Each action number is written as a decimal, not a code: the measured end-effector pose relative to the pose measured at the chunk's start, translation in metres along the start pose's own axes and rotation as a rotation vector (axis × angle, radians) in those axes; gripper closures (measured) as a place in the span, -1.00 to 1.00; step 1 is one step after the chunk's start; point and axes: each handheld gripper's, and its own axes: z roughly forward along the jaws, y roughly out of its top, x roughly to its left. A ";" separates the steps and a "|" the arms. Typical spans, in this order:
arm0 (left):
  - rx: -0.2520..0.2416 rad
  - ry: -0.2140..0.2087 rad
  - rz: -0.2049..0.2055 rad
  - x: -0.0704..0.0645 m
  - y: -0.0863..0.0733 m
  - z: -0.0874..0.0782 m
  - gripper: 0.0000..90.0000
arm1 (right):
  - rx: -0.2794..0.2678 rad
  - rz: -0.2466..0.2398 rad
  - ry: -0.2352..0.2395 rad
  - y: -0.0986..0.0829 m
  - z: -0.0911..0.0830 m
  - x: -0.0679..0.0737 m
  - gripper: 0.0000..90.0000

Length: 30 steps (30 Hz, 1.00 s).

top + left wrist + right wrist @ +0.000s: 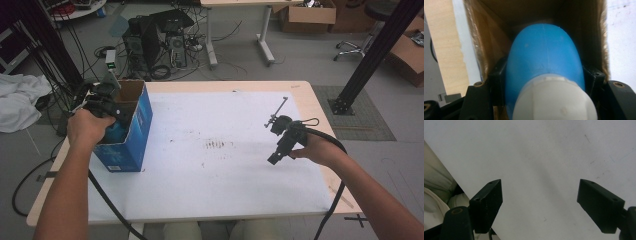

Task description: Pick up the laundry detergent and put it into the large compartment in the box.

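The left gripper (544, 75) is closed on a blue bottle (544, 57). In the left gripper view, one black jaw presses against each flank of the bottle's body, and the white cap (554, 100) points back toward the camera. The rounded blue end of the bottle points into the open blue box (137, 130), whose brown cardboard inner walls (486, 37) surround the bottle on both sides and above. Whether the bottle touches the inner walls cannot be determined.

In the high view, the left gripper (112, 117) sits at the open top of the blue box, with the left hand (87, 127) wrapped around its grip. A patch of the blue bottle (116, 134) is visible just below the hand, inside the box opening. The box stands upright near the left edge of the table (305, 92), resting on the white sheet (225, 175) that covers most of the tabletop.

The right gripper (539, 202) is spread wide and holds nothing. In the right gripper view, its two black jaws stand well apart above the bare white sheet (536, 157). In the high view, the right gripper (282, 142) is positioned over the right part of the sheet, well apart from the box, and is held by the right hand (315, 150). A black cable (335, 200) trails from it toward the near table edge.
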 end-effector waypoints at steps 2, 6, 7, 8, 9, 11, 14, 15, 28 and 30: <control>0.005 -0.001 0.003 0.000 0.000 0.003 -0.15 | 0.001 0.000 -0.002 0.000 0.000 0.000 -0.55; 0.010 -0.004 0.005 -0.001 -0.001 0.008 -0.15 | 0.001 0.003 0.000 0.000 0.000 0.000 -0.55; 0.015 -0.003 0.004 -0.001 -0.001 0.009 -0.15 | 0.001 0.001 -0.001 0.000 0.001 -0.001 -0.55; 0.010 -0.004 0.005 0.000 -0.002 0.010 -0.15 | 0.001 0.001 -0.001 0.000 0.001 -0.001 -0.55; 0.009 -0.005 0.003 0.000 -0.002 0.010 -0.15 | 0.002 0.003 0.000 0.000 0.001 0.000 -0.55; 0.008 -0.007 0.001 0.000 -0.002 0.009 -0.15 | 0.004 0.004 0.002 -0.001 0.001 -0.001 -0.54; 0.011 -0.008 0.001 0.001 -0.002 0.010 -0.15 | 0.002 0.005 0.003 0.000 0.002 -0.001 -0.55; 0.014 -0.010 -0.004 0.001 -0.002 0.010 -0.16 | 0.002 0.004 0.002 0.000 0.002 -0.001 -0.54; 0.005 -0.015 -0.023 0.003 -0.005 0.010 -0.17 | -0.001 -0.005 0.002 0.000 0.001 0.001 -0.54; 0.002 -0.014 -0.025 0.003 -0.005 0.010 -0.17 | 0.000 -0.002 0.001 0.000 0.001 0.002 -0.55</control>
